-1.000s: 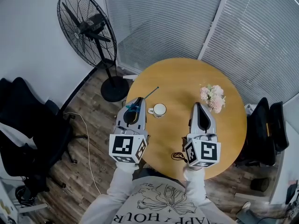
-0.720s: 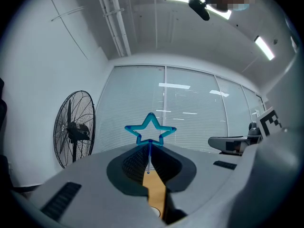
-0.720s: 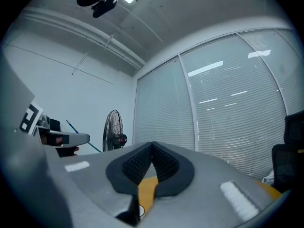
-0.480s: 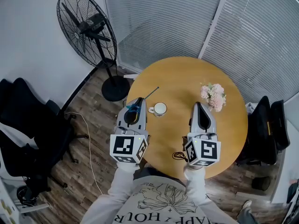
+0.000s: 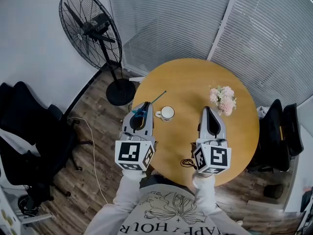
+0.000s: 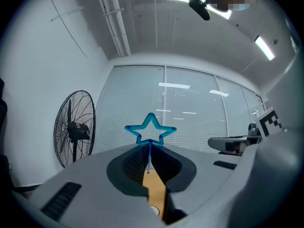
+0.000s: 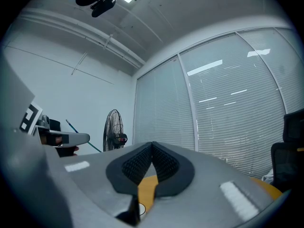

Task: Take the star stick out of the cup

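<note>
The jaws of the left gripper (image 6: 150,148) are seen pressed together, and the star stick (image 6: 150,141) is pinched between their dark ribbed pads. In the left gripper view the stick's thin shaft is seen running down between the pads, with the star standing just above the jaw tips. The star is a hollow five-pointed outline of translucent blue plastic, and the shaft is a slim, straight rod. In the head view the stick is held clear of the cup (image 5: 167,114), above the left edge of the tabletop (image 5: 195,82), and its thin end is slanted toward the far left edge.

The jaws of the right gripper (image 7: 152,145) are likewise seen closed, their pad tips meeting, and nothing is gripped between them. It is held above the near right part of the tabletop.

The cup is small, white and glossy, with a handle turned to the left. It is set upright toward the left edge of the tabletop, just beside the left gripper's tip and apart from the stick. Whether anything is in it cannot be told.

The tabletop is round, smooth and wood-coloured. Both grippers are cased in grey moulded shells, each with a cube of black-and-white square markers. A bunch of pale pink and white flowers (image 5: 223,101) is placed near the right edge.
</note>
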Available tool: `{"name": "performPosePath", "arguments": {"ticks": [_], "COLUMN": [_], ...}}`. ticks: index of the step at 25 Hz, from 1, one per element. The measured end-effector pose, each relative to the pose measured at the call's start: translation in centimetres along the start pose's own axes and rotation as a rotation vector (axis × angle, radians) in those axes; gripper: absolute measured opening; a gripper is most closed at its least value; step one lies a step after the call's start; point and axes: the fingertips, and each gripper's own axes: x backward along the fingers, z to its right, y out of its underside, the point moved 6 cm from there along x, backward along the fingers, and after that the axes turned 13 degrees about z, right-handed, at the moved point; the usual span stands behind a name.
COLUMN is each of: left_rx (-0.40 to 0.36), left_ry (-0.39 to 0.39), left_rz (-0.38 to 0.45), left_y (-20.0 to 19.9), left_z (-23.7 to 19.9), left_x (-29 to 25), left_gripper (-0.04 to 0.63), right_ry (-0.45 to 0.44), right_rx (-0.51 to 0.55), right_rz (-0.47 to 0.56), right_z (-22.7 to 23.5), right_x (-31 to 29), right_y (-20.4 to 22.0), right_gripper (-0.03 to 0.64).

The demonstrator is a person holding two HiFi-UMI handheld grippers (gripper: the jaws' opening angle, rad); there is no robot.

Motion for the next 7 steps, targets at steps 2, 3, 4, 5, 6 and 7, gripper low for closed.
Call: {"name": "performPosePath", "arguments": {"ticks": [2,3,4,5,6,7], "left_rx": [0.0,0.0,-0.001,-0.001,-0.001,-0.001], "left_ry": [0.002,0.003,0.003,0.003,0.004,0.004], "left_rz": [-0.001,-0.002,-0.003,-0.003,-0.003,-0.004], "left_y": [0.02,0.04,0.06,0.07,0.09,0.11], "left_z": [0.05,0.04,0.02,0.01,-0.01,-0.03], "left_x": [0.05,0.06,0.06,0.05,0.04,0.03], "left_gripper": [0.021,0.021,0.021,0.021,0.021,0.021], "right_ry": [0.001,0.001,0.001,0.001,0.001,0.001], "right_rx": [0.002,0.002,0.002,0.002,0.002,0.002], "right_rz": [-0.001,-0.001,-0.001,-0.001,0.0,0.0], "right_z": [0.01,0.0,-0.02,-0.04,-0.05,-0.06], "right_x": [0.05,0.05,0.04,0.03,0.03,0.02], "right_y": [-0.01,0.0,0.0,0.01,0.03,0.04], "right_gripper": [0.011,0.011,0.011,0.011,0.011,0.011]}}
